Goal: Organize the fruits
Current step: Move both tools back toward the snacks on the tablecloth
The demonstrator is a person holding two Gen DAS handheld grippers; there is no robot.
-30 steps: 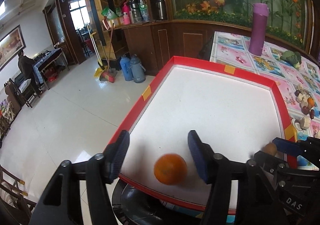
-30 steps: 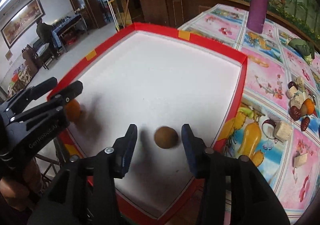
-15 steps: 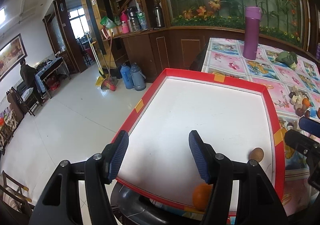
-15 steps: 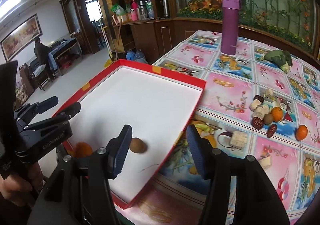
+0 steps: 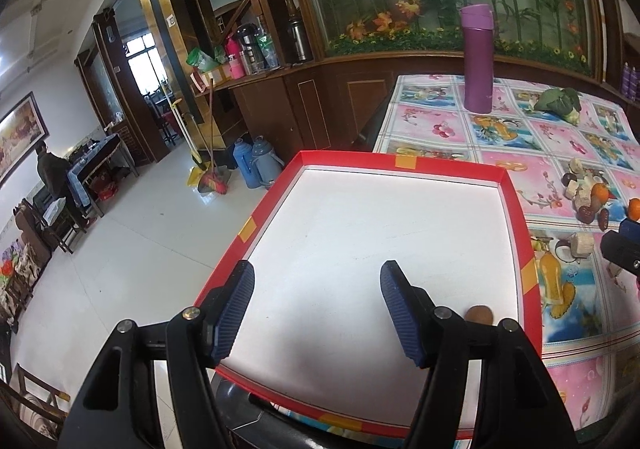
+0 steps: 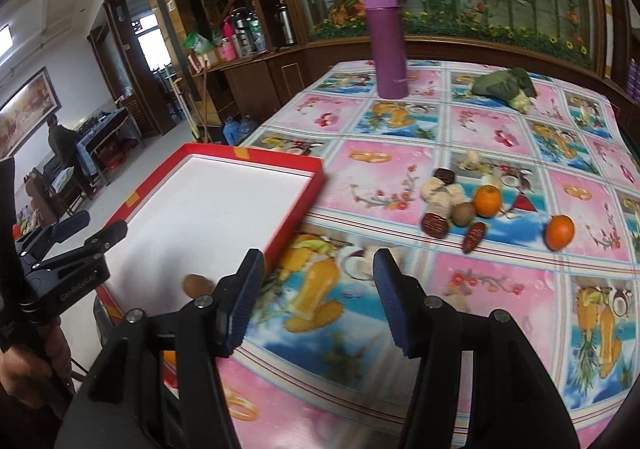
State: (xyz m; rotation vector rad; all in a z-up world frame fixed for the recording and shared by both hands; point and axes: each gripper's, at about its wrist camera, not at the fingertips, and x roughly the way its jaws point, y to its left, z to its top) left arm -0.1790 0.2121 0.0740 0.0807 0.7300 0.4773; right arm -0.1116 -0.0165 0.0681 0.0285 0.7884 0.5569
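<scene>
Right now the left tool (image 5: 318, 307) hangs over the near part of the red tray (image 5: 400, 159), and its two blue fingers (image 5: 236, 309) are wide apart with nothing between them. The tray has a white floor and sits at the edge of the table (image 6: 500, 121). A small brown fruit (image 5: 479, 315) lies in the tray near its right wall, partly hidden behind the left tool's right finger. From the right wrist view the same brown fruit (image 6: 197, 284) shows just beside that tool's left finger.

The right tool (image 6: 318, 297) is over the flowery table cover, just to the right of the tray (image 6: 280, 161). Its fingers (image 6: 394, 297) are wide apart too and hold nothing. A bit of something orange (image 6: 169, 357) peeks out low behind its left finger, but I cannot tell what it is.

More fruit waits on the table well ahead of the right tool: one orange (image 6: 487, 200) in a little pile with a brown round fruit (image 6: 464, 214) and dark red dates (image 6: 435, 224), and another orange (image 6: 560, 232) a bit off to the right. A tall purple bottle (image 6: 387, 41) stands at the far side of the table, with a green leafy thing (image 6: 506, 85) near it.

A hand (image 6: 24, 373) holds the left tool (image 6: 86, 233) at the left edge of the right wrist view.
</scene>
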